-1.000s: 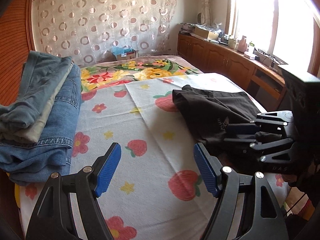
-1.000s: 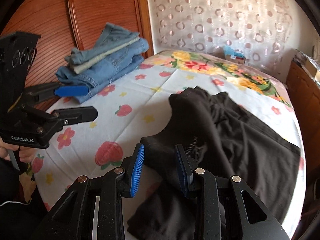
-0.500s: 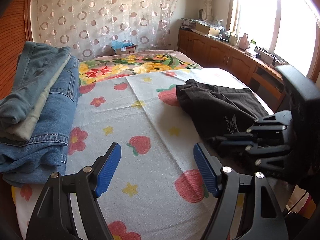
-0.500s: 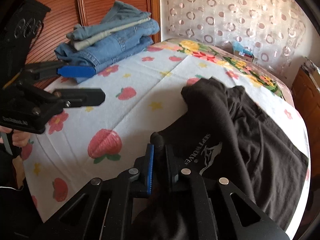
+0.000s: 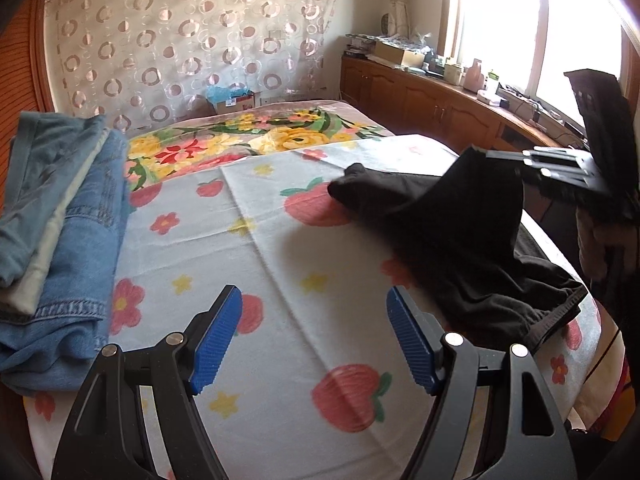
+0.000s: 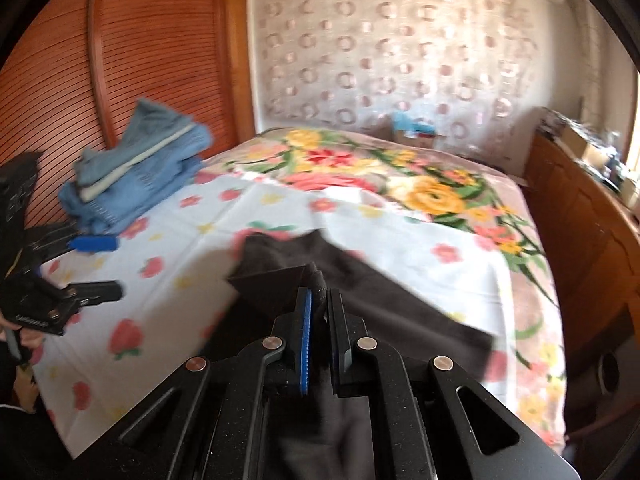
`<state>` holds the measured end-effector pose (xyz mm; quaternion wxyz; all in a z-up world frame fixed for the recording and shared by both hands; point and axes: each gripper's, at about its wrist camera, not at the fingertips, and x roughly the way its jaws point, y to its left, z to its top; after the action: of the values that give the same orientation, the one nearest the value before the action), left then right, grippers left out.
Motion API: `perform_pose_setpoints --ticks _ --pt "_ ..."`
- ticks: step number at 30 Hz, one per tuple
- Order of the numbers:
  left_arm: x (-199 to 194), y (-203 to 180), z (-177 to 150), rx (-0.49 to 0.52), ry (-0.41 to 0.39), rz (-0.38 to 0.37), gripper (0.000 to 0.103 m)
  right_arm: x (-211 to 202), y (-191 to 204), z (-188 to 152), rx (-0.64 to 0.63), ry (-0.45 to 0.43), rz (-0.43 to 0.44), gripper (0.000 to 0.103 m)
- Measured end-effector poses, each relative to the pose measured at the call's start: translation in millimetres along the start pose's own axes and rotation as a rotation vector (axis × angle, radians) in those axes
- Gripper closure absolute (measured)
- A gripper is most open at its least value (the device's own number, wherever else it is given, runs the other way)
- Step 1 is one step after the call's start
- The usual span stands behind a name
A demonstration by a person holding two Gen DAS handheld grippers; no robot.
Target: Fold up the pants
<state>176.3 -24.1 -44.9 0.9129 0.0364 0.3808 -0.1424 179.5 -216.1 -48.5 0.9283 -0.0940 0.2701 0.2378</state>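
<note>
black pants (image 6: 360, 292): on bed (image 5: 280, 248), one fold lifted | right gripper (image 6: 318, 312): pinching pants | left gripper (image 5: 314, 340): spread, over bed

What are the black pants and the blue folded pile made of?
The black pants look like soft matte cloth, maybe cotton knit: they drape limply where the right gripper pinches them, with no shine. The blue pile looks like denim: faded blue, thick stitched hems and seams. A paler layer between could be another fabric; I can't tell which.

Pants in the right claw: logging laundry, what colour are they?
Black pants, plain as far as shown; clearest in the left wrist view.
</note>
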Motion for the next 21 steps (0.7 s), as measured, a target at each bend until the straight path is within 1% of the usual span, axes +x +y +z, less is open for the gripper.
perform_pose_setpoints --ticks 3,8,13,16,19,21 --pt "5 -8 3 0.014 0.01 -0.005 0.027 1 -26 -4 0.046 0.006 -0.05 0.096" --pt "13 -19 7 0.034 0.03 -0.012 0.027 8 -48 -9 0.109 0.02 -0.119 0.097" --pt "24 -30 13 0.051 0.051 -0.017 0.027 21 -52 -13 0.151 0.052 -0.185 0.097" --pt "31 -38 16 0.063 0.062 -0.026 0.027 22 -57 -12 0.18 0.06 -0.199 0.097" --pt "36 -46 18 0.077 0.07 -0.037 0.027 16 -56 -12 0.215 0.044 -0.184 0.096" --pt "41 -52 19 0.084 0.078 -0.048 0.027 14 -53 -12 0.218 0.044 -0.156 0.085"
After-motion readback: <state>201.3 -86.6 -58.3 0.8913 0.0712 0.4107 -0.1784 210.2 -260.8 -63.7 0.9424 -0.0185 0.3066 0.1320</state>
